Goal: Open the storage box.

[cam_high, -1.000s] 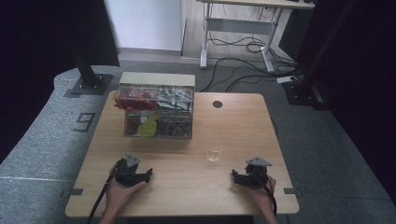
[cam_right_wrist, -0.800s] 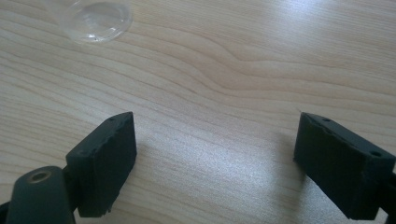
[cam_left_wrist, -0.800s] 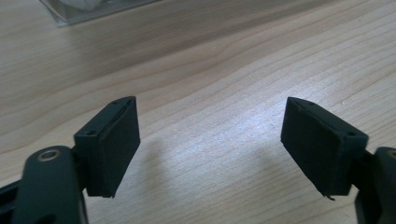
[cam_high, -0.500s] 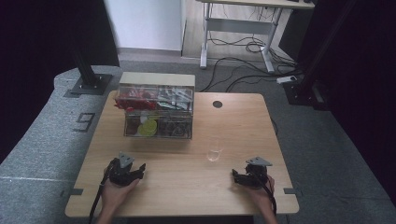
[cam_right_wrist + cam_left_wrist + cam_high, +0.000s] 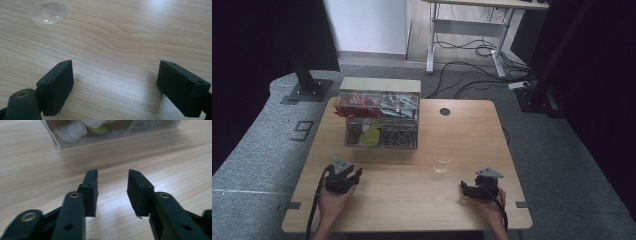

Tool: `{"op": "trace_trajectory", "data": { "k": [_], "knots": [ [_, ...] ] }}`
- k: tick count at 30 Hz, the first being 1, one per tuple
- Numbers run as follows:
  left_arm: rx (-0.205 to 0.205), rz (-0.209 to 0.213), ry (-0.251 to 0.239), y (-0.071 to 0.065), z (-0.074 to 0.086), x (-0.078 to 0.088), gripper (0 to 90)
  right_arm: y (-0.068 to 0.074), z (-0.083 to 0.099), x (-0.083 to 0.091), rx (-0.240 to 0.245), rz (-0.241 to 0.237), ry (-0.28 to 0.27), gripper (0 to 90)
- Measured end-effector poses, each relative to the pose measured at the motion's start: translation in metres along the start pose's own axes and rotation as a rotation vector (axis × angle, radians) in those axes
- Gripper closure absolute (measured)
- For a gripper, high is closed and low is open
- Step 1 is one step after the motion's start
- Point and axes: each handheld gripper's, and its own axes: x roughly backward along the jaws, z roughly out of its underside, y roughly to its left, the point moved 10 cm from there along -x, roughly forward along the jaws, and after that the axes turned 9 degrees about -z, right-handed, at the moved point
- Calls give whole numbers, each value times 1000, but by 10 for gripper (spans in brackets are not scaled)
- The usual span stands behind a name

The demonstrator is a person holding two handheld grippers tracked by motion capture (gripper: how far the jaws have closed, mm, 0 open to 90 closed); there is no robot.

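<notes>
My left gripper (image 5: 344,176) hovers low over the wooden table (image 5: 412,200) near its front left. Its jaws (image 5: 112,192) have just been closing; a narrow gap is left, nothing lies between them, and the pads touch nothing. They point at the clear plastic compartment box (image 5: 379,120), whose near wall (image 5: 75,132) shows white and yellow-green items behind it. My right gripper (image 5: 477,187) rests at the front right with its jaws (image 5: 115,85) wide open over bare wood. A small clear plastic cup (image 5: 442,165) stands ahead and left of it (image 5: 48,11).
The box holds red, yellow-green and dark items in several compartments. A round cable hole (image 5: 445,111) sits at the table's back. Beyond the table are grey floor, a black stand (image 5: 307,75) and a desk frame with cables (image 5: 472,40).
The left gripper has shifted a little to the left and away from the front edge, and its jaws have narrowed. The right gripper and the cup have kept still.
</notes>
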Motion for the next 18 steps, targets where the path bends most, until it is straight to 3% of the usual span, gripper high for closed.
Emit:
{"op": "trace_trajectory", "data": {
  "k": [4, 8, 18],
  "knots": [
    [29, 3, -2, 6, -7, 1, 704, 0, 0, 0, 0, 2, 0, 145],
    [64, 50, 1, 18, -17, 2, 771, 0, 0, 0, 0, 4, 0, 146],
    [118, 92, 12, 31, -25, -2, 860, -1, 0, 0, -6, 9, -2, 149]
  ]
}}
